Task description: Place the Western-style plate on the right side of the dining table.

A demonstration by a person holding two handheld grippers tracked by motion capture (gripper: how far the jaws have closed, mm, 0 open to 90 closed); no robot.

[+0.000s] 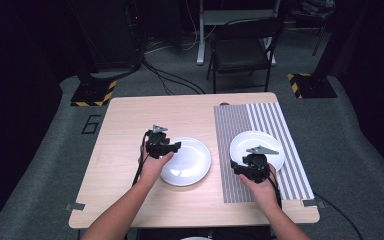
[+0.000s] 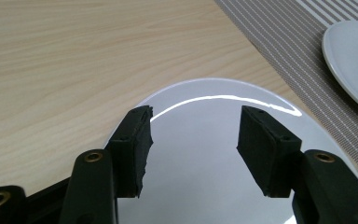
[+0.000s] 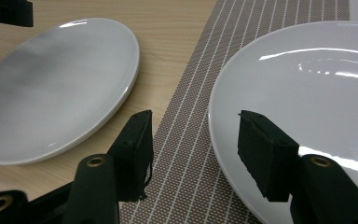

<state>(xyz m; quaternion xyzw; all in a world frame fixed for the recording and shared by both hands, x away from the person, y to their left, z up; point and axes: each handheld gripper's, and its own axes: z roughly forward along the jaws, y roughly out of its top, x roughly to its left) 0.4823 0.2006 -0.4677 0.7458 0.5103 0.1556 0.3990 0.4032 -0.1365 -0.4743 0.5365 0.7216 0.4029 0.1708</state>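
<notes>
The left plate [image 1: 187, 161] lies flat on the bare wood of the bench [image 1: 130, 150]. The left claw [image 2: 193, 140] hangs over its near edge, jaws apart, with nothing in them. The right plate [image 1: 257, 145] sits on the striped mat [image 1: 240, 150]. The right claw [image 3: 193, 144] is open too, its jaws on either side of that plate's rim, not pinching it.

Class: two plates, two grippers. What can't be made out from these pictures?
- Left plate: in the high view the left gripper and its hand cover its near-left rim; in the left gripper view the bottom edge cuts it off.
- Right plate: in the high view the right gripper covers its near rim; whether the pads touch it cannot be told.
- Mat: weave too small in the high view.
</notes>
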